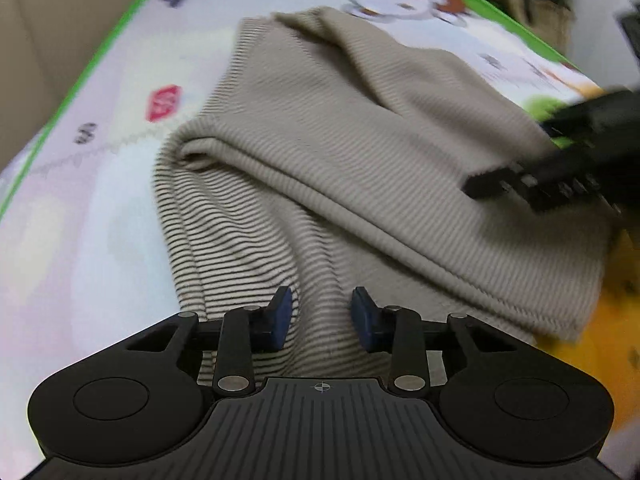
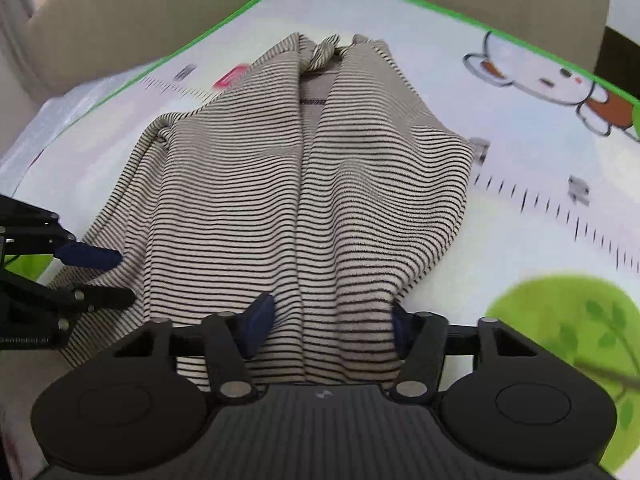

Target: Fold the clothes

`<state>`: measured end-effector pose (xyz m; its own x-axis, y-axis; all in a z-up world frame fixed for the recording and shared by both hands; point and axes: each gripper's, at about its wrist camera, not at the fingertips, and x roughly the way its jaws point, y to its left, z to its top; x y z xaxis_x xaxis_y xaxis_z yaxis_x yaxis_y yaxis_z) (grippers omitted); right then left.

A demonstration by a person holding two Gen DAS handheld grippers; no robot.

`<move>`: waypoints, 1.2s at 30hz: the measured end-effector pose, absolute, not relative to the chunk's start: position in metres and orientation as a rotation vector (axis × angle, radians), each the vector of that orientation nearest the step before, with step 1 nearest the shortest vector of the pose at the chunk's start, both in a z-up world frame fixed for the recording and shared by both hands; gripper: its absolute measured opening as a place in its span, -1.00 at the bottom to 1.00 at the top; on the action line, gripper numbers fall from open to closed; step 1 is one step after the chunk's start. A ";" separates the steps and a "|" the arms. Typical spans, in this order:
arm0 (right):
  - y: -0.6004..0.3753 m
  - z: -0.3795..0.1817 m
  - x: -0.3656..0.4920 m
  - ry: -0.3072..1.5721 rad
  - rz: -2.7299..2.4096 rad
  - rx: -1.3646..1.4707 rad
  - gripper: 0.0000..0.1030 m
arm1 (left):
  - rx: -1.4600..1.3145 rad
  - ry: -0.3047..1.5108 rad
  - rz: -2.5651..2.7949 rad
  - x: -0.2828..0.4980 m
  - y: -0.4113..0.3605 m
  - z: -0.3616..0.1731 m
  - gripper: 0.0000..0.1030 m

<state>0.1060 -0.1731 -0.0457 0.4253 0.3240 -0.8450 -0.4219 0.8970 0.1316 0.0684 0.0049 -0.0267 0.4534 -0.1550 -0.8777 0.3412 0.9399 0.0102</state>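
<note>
A kids' play mat [image 2: 540, 200] with a green border and cartoon prints carries everything, and the striped beige garment [image 2: 304, 208] lies bunched on it just ahead of the right gripper [image 2: 330, 330].

A home living room is showing here: a green-edged children's play mat [image 2: 520, 128] printed with a cartoon bear [image 2: 560, 84] is lying beside a beige sofa [image 2: 132, 12].

One striped garment [image 2: 304, 208], one cartoon play mat [image 2: 540, 208], and two tools: left [image 1: 320, 312], right [image 2: 332, 328].
</note>
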 end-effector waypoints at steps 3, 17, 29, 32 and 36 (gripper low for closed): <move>-0.178 -0.046 0.079 1.070 0.517 -0.120 0.07 | 0.206 1.103 -0.421 0.037 -0.003 -0.025 -0.39; -0.240 -0.015 0.073 1.001 0.402 0.155 -0.04 | -0.287 1.116 -0.621 0.052 0.056 0.002 0.19; -0.245 -0.030 0.087 0.974 0.389 0.211 -0.04 | -0.324 1.166 -0.471 0.067 0.025 -0.022 0.38; -0.252 -0.047 0.096 1.016 0.347 0.289 -0.05 | -0.222 1.122 -0.468 0.068 0.006 -0.019 0.05; -0.252 -0.045 0.097 1.014 0.362 0.271 -0.05 | -0.309 1.098 -0.381 0.083 0.032 -0.007 -0.67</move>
<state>0.0973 -0.2520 -0.0447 0.4777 0.4154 -0.7741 -0.1680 0.9081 0.3836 0.0832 0.0318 -0.0066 0.4025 -0.4458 -0.7995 0.1455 0.8934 -0.4249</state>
